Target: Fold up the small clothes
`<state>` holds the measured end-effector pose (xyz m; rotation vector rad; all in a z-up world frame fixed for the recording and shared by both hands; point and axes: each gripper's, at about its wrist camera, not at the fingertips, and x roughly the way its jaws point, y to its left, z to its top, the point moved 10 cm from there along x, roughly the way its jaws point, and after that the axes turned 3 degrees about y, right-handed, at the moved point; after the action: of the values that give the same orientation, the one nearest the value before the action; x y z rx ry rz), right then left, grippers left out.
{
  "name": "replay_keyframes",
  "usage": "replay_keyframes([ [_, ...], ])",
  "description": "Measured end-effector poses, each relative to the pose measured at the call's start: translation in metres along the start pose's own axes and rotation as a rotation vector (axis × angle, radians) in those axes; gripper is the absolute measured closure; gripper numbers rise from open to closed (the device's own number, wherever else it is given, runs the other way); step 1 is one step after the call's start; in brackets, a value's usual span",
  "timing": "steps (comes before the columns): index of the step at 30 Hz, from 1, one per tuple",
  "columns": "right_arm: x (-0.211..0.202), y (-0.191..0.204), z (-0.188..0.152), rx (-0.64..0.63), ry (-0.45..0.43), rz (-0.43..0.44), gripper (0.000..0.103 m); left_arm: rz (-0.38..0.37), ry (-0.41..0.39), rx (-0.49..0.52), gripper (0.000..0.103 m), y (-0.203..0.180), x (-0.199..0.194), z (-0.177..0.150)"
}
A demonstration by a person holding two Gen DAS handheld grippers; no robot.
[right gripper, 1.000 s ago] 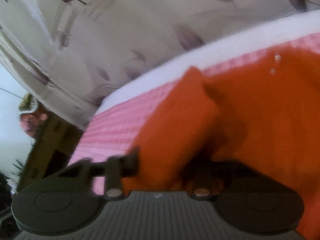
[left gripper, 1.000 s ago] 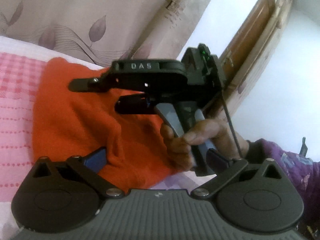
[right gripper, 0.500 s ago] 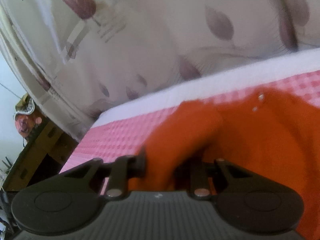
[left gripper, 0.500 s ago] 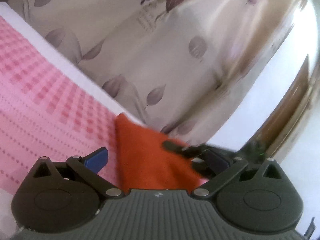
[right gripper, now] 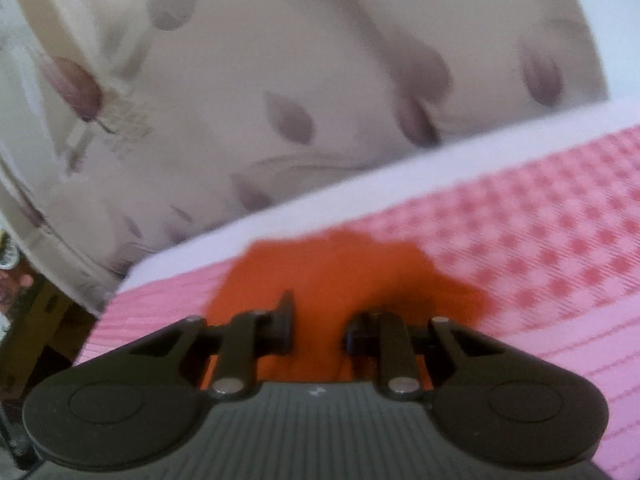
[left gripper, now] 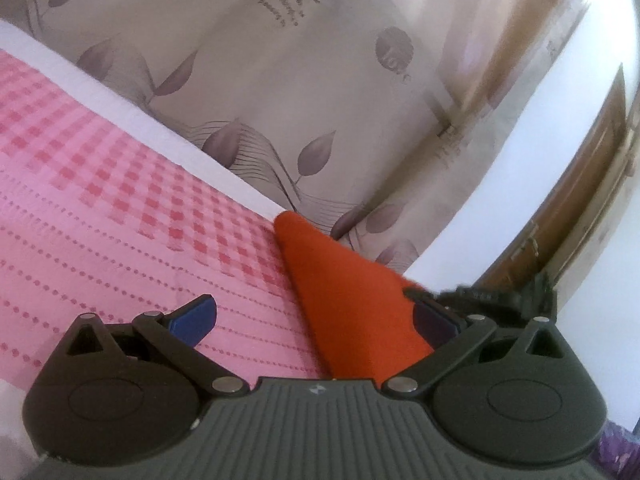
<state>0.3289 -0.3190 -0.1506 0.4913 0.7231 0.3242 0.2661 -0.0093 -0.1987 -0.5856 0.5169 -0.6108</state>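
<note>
An orange garment (left gripper: 344,296) lies on the pink checked bed cover (left gripper: 120,200), near the far edge. In the left wrist view my left gripper (left gripper: 316,320) is open, its blue-padded fingers (left gripper: 192,316) spread wide, and the garment's folded edge runs up between them. The right gripper's black body (left gripper: 492,296) shows just beyond the cloth at the right. In the right wrist view, which is blurred, my right gripper (right gripper: 320,320) has its jaws narrowed with the orange garment (right gripper: 332,264) between them; whether they pinch the cloth I cannot tell.
A beige curtain with purple leaves (left gripper: 280,80) hangs behind the bed's white far edge (left gripper: 120,108). A brown wooden door frame (left gripper: 580,184) stands at the right. Dark wooden furniture (right gripper: 36,328) shows at the left of the right wrist view.
Both cameras have swung and dropped low over the bed. The orange garment now looks narrower and more bunched in the right wrist view. The left gripper stays open.
</note>
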Motion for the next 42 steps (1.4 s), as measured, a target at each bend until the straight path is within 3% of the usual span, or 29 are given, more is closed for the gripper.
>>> replay_keyframes([
  [5,0.005,-0.024,-0.017,0.017,0.033,-0.041,0.080,0.009,0.006,-0.002,0.000,0.002,0.002,0.000],
  [9,0.010,-0.030,-0.020,0.052,0.039,-0.004,0.077,0.014,0.009,0.026,0.000,-0.001,0.003,-0.001],
  [11,0.005,-0.033,-0.017,0.114,0.022,0.040,0.068,0.011,0.008,0.036,0.000,-0.003,0.003,-0.001],
  [12,0.000,-0.036,-0.015,0.141,0.013,0.051,0.057,0.009,0.004,0.041,0.000,-0.004,0.002,-0.001],
  [13,-0.005,-0.038,-0.011,0.148,-0.007,0.034,0.046,0.005,0.001,0.048,0.000,-0.005,0.002,-0.001],
  [15,-0.019,-0.043,0.000,0.134,-0.066,-0.019,0.040,0.003,0.009,0.054,0.000,-0.007,0.003,-0.002],
  [17,-0.033,-0.050,0.009,0.134,-0.120,-0.075,0.039,0.002,0.012,0.060,0.000,-0.008,0.004,-0.003],
  [20,-0.044,-0.037,0.021,0.081,-0.194,-0.051,0.039,-0.002,0.019,0.063,0.000,-0.008,0.006,-0.004],
  [24,-0.014,-0.005,0.007,-0.043,-0.106,-0.021,0.040,-0.001,0.023,0.065,0.000,-0.008,0.007,-0.004],
  [27,0.028,-0.008,-0.023,-0.195,0.030,-0.160,0.042,0.000,0.031,0.067,0.000,-0.007,0.008,-0.005],
  [28,0.030,-0.003,-0.027,-0.280,-0.004,-0.191,0.041,0.002,0.034,0.066,0.000,-0.006,0.009,-0.005],
  [29,0.030,-0.002,-0.027,-0.289,-0.001,-0.202,0.041,0.002,0.036,0.063,0.000,-0.006,0.009,-0.005],
  [31,0.018,-0.003,-0.023,-0.210,-0.019,-0.186,0.041,0.004,0.036,0.055,0.000,-0.004,0.009,-0.005],
  [33,-0.005,-0.002,-0.018,-0.177,-0.094,-0.188,0.039,0.004,0.040,0.049,0.000,-0.003,0.010,-0.005],
  [37,-0.054,0.048,-0.038,-0.302,-0.209,-0.059,0.038,0.004,0.042,0.059,0.000,-0.004,0.011,-0.005],
  [40,-0.062,0.080,-0.071,-0.458,-0.183,-0.020,0.041,0.007,0.042,0.062,0.000,-0.004,0.010,-0.005],
  [42,-0.048,0.066,-0.091,-0.450,-0.108,-0.055,0.046,0.013,0.042,0.055,0.000,-0.002,0.011,-0.005],
])
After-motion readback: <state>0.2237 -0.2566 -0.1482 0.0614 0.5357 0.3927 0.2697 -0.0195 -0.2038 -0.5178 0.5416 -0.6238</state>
